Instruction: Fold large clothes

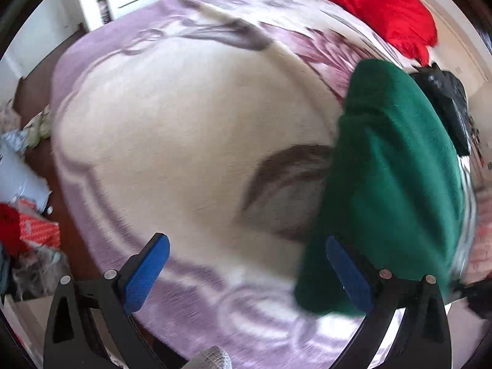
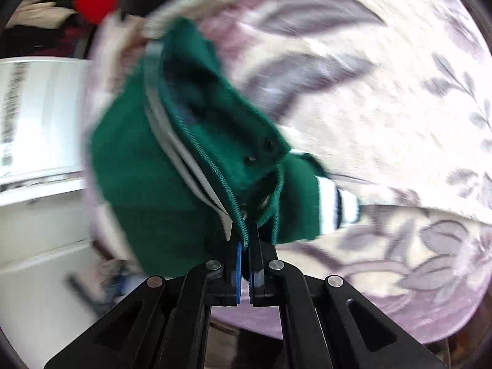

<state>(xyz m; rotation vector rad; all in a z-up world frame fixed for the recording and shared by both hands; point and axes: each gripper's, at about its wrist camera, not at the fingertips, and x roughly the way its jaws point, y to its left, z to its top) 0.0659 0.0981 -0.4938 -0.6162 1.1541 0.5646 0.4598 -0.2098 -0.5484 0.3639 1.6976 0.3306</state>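
Note:
A dark green zip jacket with white striped trim hangs bunched above the bed. My right gripper is shut on its zipper edge and holds it up. A striped cuff sticks out to the right. In the left wrist view the same jacket hangs at the right, in front of the right blue pad. My left gripper is open and empty over the bedspread, with the jacket beside it.
A lilac and cream floral bedspread covers the bed. A red garment and a black item lie at the far right of the bed. Clutter lies on the floor at left. White furniture stands left.

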